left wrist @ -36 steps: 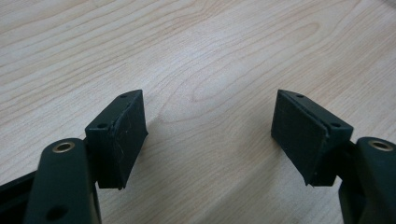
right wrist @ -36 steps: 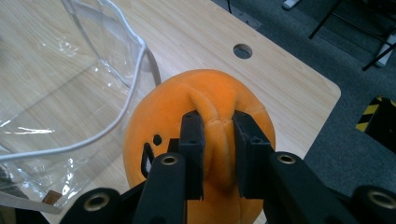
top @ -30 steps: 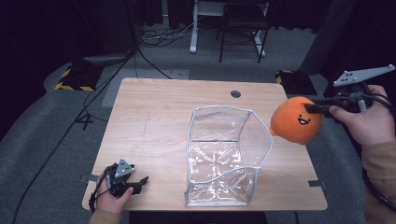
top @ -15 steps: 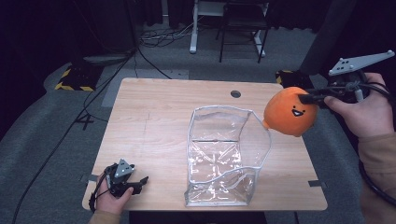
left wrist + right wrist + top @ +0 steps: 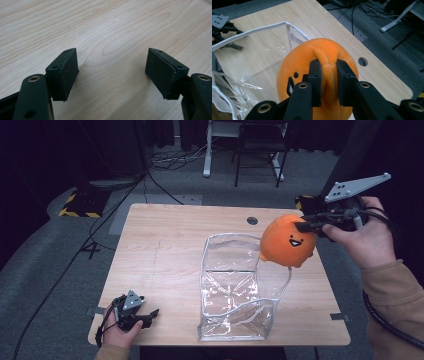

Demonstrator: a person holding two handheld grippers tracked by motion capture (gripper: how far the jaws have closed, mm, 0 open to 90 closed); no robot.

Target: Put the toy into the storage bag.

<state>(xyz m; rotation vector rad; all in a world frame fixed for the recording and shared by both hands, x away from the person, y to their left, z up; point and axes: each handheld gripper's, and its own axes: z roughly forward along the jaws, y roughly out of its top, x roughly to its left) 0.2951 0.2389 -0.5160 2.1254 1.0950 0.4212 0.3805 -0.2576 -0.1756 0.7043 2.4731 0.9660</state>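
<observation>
Right gripper (image 5: 306,226) pinches a fold of the orange plush (image 5: 287,241), held in the air over the clear bag's (image 5: 235,290) right rim, near the desk's (image 5: 165,240) right edge, face toward the person. Left gripper (image 5: 145,316), jaws spread and empty, rests at the near left corner; the desk's left half lies free.

The room around the wooden table (image 5: 170,250) is dim, the floor nearly black at the edges. Overhead light falls evenly on the tabletop, glinting off the clear plastic bag (image 5: 235,290). Both gripper views are sharp, with soft shadows.
</observation>
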